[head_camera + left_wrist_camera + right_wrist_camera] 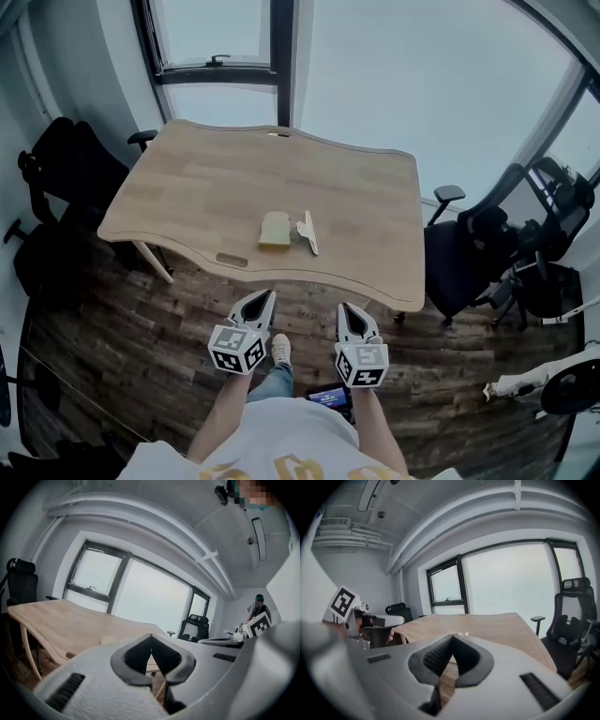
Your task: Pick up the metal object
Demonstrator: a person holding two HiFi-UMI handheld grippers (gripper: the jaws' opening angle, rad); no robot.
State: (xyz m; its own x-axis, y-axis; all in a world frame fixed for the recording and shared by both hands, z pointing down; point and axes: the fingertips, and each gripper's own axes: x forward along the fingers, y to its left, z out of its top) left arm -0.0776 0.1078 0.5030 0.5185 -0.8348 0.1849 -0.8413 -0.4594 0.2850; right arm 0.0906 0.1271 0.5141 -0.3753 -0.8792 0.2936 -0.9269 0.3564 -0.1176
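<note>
Jaws closed tip to tip, empty, on left gripper (263,298) and right gripper (348,311). Metal object (307,232) on bench (187,178): looks thin, stiff, likely slick and light; grip across its narrow edges.

One wooden bench (187,192). On the bench: one metal object (307,232) and one tan block (275,230), side by side. In front of the bench's near edge: two grippers, the left gripper (263,298) and the right gripper (348,310). Office chairs (466,255): at least three, with one left of the bench and two right of it.
</note>
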